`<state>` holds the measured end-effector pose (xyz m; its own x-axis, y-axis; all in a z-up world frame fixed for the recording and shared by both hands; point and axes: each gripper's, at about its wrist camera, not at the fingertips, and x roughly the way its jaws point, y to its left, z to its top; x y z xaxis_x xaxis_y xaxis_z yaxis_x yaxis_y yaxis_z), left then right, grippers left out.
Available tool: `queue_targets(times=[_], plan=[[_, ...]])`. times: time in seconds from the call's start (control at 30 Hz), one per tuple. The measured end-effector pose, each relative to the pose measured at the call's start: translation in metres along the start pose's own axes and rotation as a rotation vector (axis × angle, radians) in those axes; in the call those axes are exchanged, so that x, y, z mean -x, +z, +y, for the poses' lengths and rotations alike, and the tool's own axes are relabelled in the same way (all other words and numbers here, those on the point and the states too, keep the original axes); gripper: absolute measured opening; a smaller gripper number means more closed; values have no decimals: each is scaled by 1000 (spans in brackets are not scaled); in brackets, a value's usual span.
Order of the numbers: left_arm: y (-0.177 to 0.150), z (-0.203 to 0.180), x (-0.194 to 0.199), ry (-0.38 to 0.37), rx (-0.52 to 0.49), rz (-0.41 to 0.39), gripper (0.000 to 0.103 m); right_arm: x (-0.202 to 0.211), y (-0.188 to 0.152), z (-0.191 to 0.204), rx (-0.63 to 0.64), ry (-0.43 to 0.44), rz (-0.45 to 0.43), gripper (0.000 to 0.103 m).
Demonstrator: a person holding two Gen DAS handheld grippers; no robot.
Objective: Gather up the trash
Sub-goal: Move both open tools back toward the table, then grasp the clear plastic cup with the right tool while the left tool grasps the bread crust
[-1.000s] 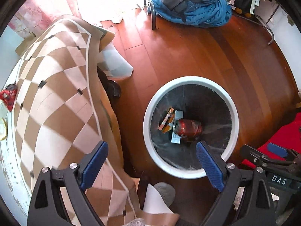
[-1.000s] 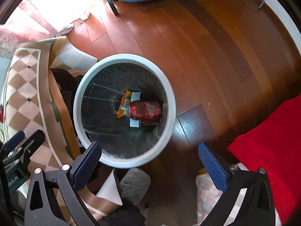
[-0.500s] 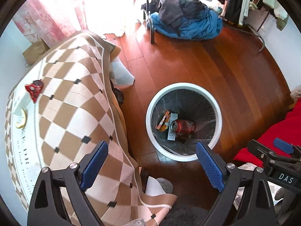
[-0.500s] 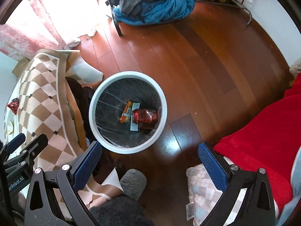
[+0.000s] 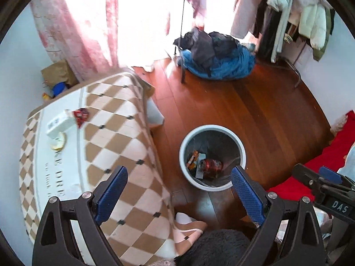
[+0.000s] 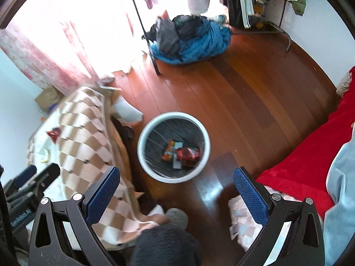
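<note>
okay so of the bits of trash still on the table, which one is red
The red wrapper, crumpled and roughly triangular, beside the white box on the table. The other scrap, a yellowish peel, lies nearer the left gripper.

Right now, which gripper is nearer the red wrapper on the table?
Left. The left gripper hovers over the table edge, below the red wrapper; the right gripper sits farther out, beside the bin.

A round white-rimmed trash bin with a dark liner (image 5: pixel 241 155) stood upright on the wooden floor. Inside lay a crushed red drink can (image 5: pixel 212 165) on its side, touching an orange snack wrapper (image 5: pixel 192 160) and a pale paper scrap (image 5: pixel 201 156).

On the checked tablecloth lay a red crumpled wrapper (image 5: pixel 81 115), a white box (image 5: pixel 58 126) just beside it, and a yellowish peel (image 5: pixel 58 142).
</note>
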<state>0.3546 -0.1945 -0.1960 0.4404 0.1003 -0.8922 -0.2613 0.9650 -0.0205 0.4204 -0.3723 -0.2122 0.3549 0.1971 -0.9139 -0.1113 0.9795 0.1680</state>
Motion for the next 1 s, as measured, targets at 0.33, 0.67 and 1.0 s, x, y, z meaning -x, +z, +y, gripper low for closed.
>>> queue_targets(times=[0.33, 0.67, 1.0], plan=[[-38, 128, 34, 129, 178, -41, 95, 22, -24, 124, 114, 192, -7, 103], [-162, 303, -36, 330, 378, 195, 95, -99, -106, 302, 345, 304, 236, 90], [-202, 357, -72, 332, 449, 268, 95, -176, -144, 389, 462, 267, 312, 76]])
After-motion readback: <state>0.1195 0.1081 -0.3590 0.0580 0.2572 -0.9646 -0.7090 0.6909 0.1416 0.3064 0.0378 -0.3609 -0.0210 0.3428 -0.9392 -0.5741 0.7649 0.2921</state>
